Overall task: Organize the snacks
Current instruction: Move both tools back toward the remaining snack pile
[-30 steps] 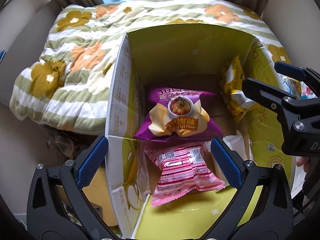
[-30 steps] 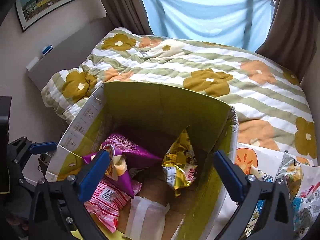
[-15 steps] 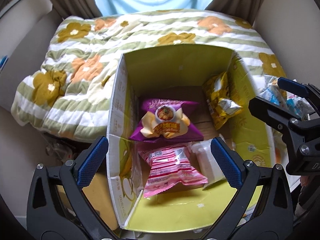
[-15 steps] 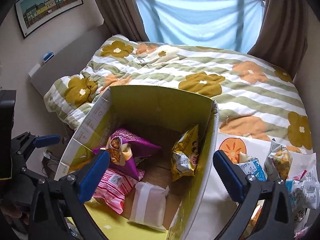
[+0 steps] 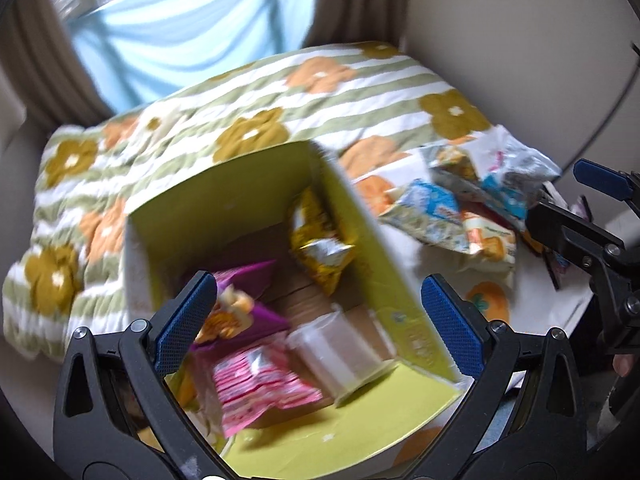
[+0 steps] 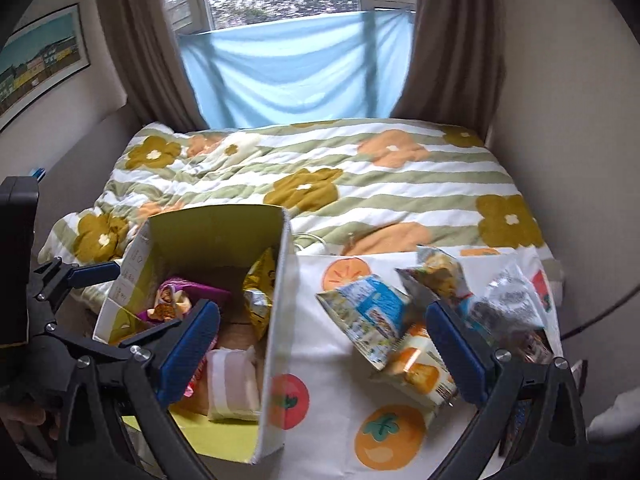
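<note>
An open cardboard box with a yellow-green inside (image 5: 372, 248) (image 6: 276, 320) holds a purple chip bag (image 5: 240, 300) (image 6: 176, 300), a pink striped packet (image 5: 260, 384), a pale wrapped packet (image 5: 336, 348) (image 6: 232, 384) and a gold bag (image 5: 320, 248) (image 6: 260, 292). Loose snack bags (image 5: 452, 208) (image 6: 372, 320) lie in a heap right of the box. My left gripper (image 5: 316, 324) is open and empty above the box. My right gripper (image 6: 324, 352) is open and empty, above the box's right wall and the heap.
The box and the snacks sit at the foot of a bed with a floral striped quilt (image 6: 360, 184). The heap lies on a white cloth with orange fruit prints (image 6: 384, 436). A window with curtains (image 6: 296, 60) is behind the bed, walls on both sides.
Both grippers have risen and swung to the right. The snack heap beside the box has come into both views. Both stay open and empty.
</note>
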